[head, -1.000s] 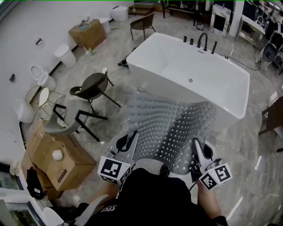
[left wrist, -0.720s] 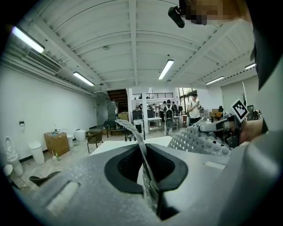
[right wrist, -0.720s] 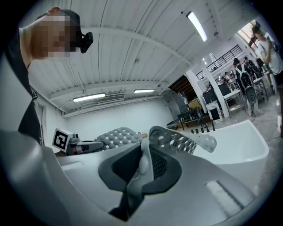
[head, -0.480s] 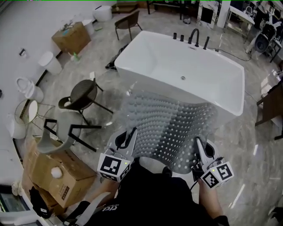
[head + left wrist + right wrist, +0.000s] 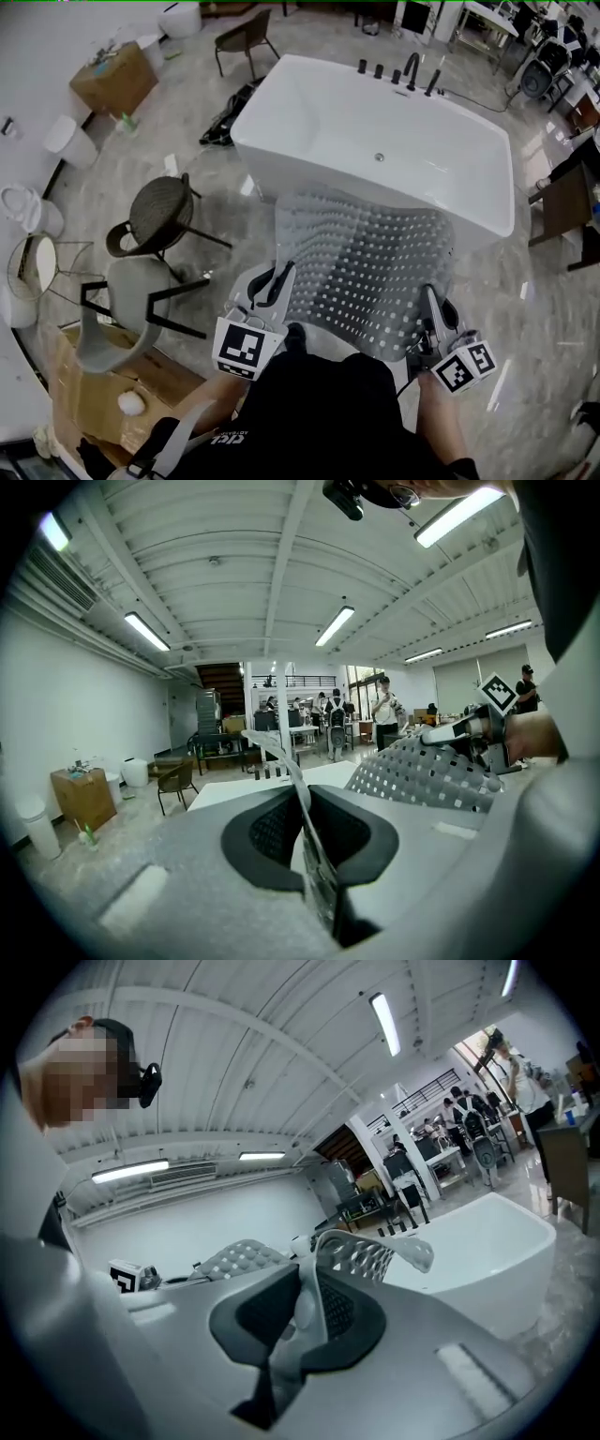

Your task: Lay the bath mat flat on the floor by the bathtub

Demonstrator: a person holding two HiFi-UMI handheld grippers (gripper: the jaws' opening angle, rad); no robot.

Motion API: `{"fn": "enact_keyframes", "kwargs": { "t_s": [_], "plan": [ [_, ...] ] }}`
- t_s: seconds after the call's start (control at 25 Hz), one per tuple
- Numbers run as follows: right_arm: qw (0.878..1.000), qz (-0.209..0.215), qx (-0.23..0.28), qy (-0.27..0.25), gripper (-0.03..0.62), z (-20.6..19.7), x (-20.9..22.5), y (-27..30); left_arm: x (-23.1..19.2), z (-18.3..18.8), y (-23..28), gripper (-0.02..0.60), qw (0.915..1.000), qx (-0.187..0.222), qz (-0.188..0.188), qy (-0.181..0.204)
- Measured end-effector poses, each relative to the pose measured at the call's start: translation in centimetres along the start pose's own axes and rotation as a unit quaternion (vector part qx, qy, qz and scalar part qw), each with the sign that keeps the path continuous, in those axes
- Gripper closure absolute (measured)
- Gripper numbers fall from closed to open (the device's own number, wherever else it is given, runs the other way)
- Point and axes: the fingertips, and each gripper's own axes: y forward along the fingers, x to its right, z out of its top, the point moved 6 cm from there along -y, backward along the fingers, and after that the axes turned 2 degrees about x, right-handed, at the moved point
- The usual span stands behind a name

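Observation:
A grey perforated bath mat (image 5: 361,267) hangs stretched between my two grippers, in front of the white bathtub (image 5: 375,141). My left gripper (image 5: 279,281) is shut on the mat's near left corner, and my right gripper (image 5: 428,302) is shut on its near right corner. In the left gripper view the mat's edge (image 5: 298,789) is pinched between the dark pads, with the rest of the mat (image 5: 427,771) spreading right. The right gripper view shows the mat (image 5: 361,1252) clamped between its pads, curling up past them toward the tub (image 5: 478,1241).
Two chairs (image 5: 155,220) stand left of me on the marble floor. Cardboard boxes (image 5: 89,375) sit at the lower left, a wooden cabinet (image 5: 111,77) at the far left. Black taps (image 5: 405,73) line the tub's far rim. A dark chair (image 5: 562,202) stands right.
The head view has shifted so the tub and mat sit closer and more centred. Both grippers keep their hold on the mat, which hangs much as before.

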Motion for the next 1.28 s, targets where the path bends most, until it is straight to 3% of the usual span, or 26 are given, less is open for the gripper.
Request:
{"fn": "enact_keyframes", "kwargs": {
  "t_s": [0.16,0.32,0.6,1.04,1.28],
  "plan": [
    [1.0,-0.013,0.006,-0.002,0.576,-1.4,-1.7,2.2,-3.4,-0.8,0.2,0.56,0.9998,-0.003,-0.008,0.017],
    [1.0,-0.015,-0.001,-0.019,0.576,-2.0,-2.3,3.8,-4.4,-1.0,1.3,0.56,0.9999,-0.006,-0.013,0.005],
    [0.999,-0.001,-0.008,-0.038,0.577,-3.8,0.7,6.1,-4.2,-3.7,5.3,0.56,0.9996,-0.015,-0.018,-0.017],
    [0.998,-0.006,-0.031,-0.046,0.576,-12.9,10.9,9.8,-4.1,-15.4,12.8,0.56,0.9996,-0.022,-0.011,-0.016],
    [0.997,-0.014,-0.054,-0.055,0.576,-20.6,17.5,12.7,-4.1,-25.5,17.6,0.559,0.9987,-0.037,-0.024,-0.027]
  ]
}}
